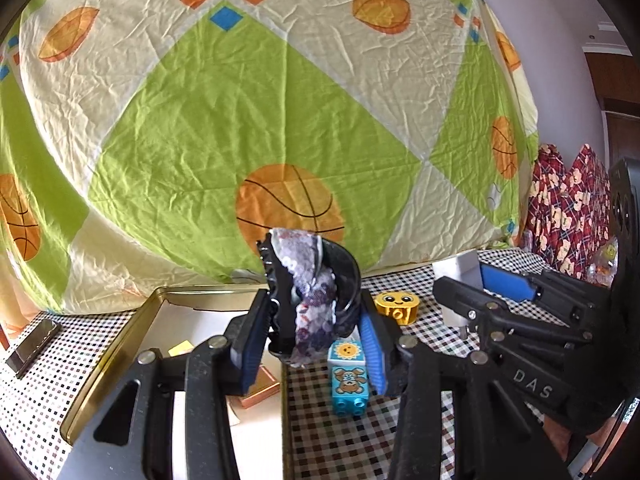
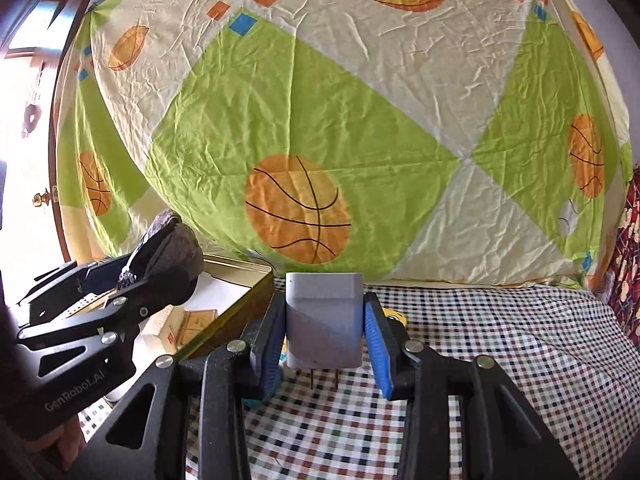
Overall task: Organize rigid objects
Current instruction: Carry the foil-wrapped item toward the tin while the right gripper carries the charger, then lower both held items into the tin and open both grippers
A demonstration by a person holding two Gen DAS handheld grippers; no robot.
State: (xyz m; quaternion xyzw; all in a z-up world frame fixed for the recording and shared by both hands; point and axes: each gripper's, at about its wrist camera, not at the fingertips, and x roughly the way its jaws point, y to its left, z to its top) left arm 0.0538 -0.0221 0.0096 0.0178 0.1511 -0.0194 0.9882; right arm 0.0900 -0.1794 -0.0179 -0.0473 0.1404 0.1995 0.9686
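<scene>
The left gripper (image 1: pixel 316 332) is clamped on a black hair clip (image 1: pixel 308 296) with a purple patterned front, held above the edge of the tin tray (image 1: pixel 120 344). The right gripper (image 2: pixel 324 340) is clamped on a grey plug adapter (image 2: pixel 324 320), its two prongs pointing down over the checked tablecloth (image 2: pixel 500 352). Both things are held clear of the table, so the step in hand is judged to be carrying them to the tray. To do it well, each thing should be brought fully over the tray's white floor before the jaws are loosened, and lowered close so nothing bounces on the rim. In the tray a copper-coloured box (image 1: pixel 260 390) and a small yellow piece (image 1: pixel 181 348) are seen. On the cloth a blue toy block (image 1: pixel 347 376) and a yellow smiling toy (image 1: pixel 397 307) are still left outside.
</scene>
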